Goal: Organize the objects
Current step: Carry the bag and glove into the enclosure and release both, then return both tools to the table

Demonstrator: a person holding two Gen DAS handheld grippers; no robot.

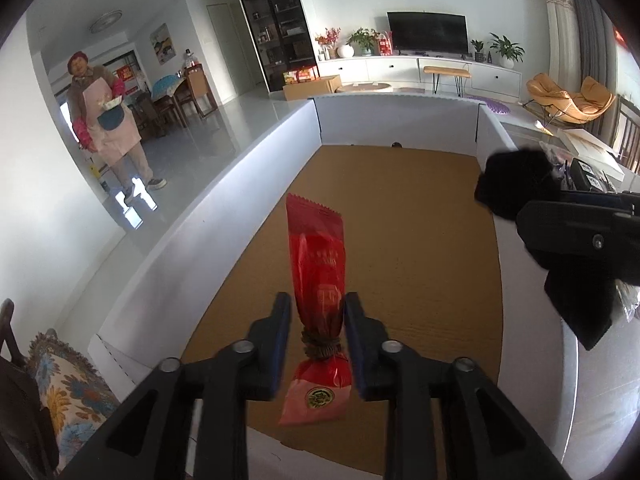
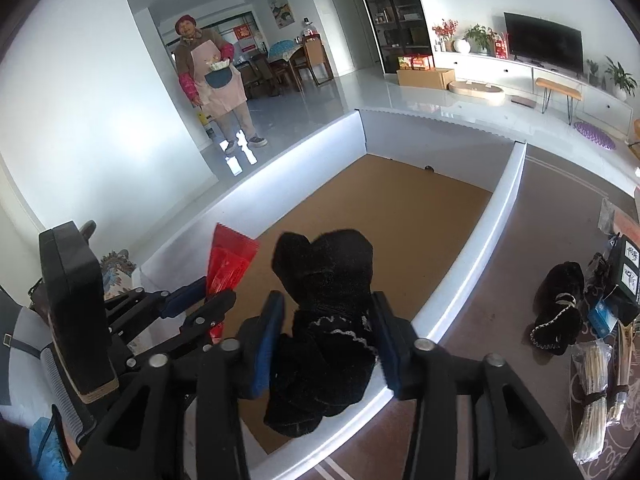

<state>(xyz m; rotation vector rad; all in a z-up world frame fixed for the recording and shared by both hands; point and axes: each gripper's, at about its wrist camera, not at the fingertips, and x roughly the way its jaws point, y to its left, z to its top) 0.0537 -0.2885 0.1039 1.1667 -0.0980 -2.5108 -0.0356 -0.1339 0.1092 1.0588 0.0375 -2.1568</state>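
A big box with white walls (image 1: 240,168) and a brown cardboard floor (image 1: 400,240) lies below both grippers. My left gripper (image 1: 317,300) is over it with a red snack packet (image 1: 318,264), tied with a brown band, between its fingers. The pads stand just off the packet's sides, so the gripper is open. My right gripper (image 2: 327,298) hangs over the box's near right wall (image 2: 500,216) with a black fuzzy sock (image 2: 324,280) with white trim between its blue pads. There is a gap on the left side, so it is open. The left gripper (image 2: 214,290) shows beside it.
A second black sock (image 2: 556,316), a bundle of thin sticks (image 2: 592,412) and small packets lie on the brown table (image 2: 540,220) right of the box. A person in a pink apron (image 1: 108,120) stands on the floor beyond the box's left wall. A patterned cushion (image 1: 60,380) is near left.
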